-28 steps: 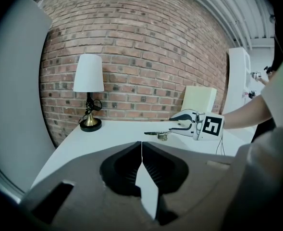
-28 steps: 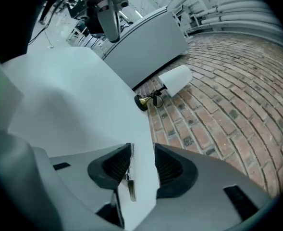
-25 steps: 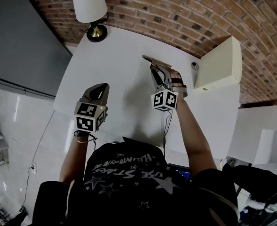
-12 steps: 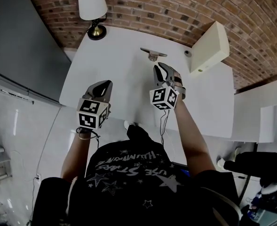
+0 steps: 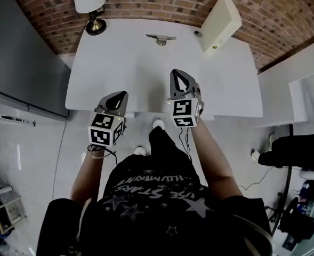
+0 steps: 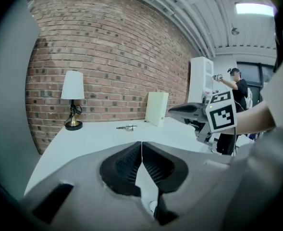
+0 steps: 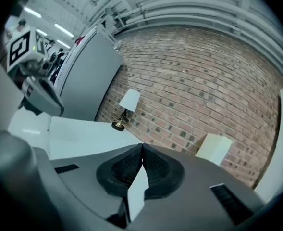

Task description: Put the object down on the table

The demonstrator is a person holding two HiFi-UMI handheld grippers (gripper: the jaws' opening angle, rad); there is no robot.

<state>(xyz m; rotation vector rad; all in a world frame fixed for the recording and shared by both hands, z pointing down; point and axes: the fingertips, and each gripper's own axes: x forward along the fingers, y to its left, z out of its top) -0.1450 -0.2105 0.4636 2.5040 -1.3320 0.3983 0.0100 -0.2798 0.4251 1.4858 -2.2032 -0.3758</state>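
White table (image 5: 125,63) bears the metal object (image 5: 160,38) (far side) — left gripper (image 5: 119,97) and right gripper (image 5: 178,74) both clenched, empty.

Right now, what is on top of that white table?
A lamp at the far left corner, a small metal object near the far edge, and a cream box at the far right. The left tool and right tool cover patches of the table near its front edge.
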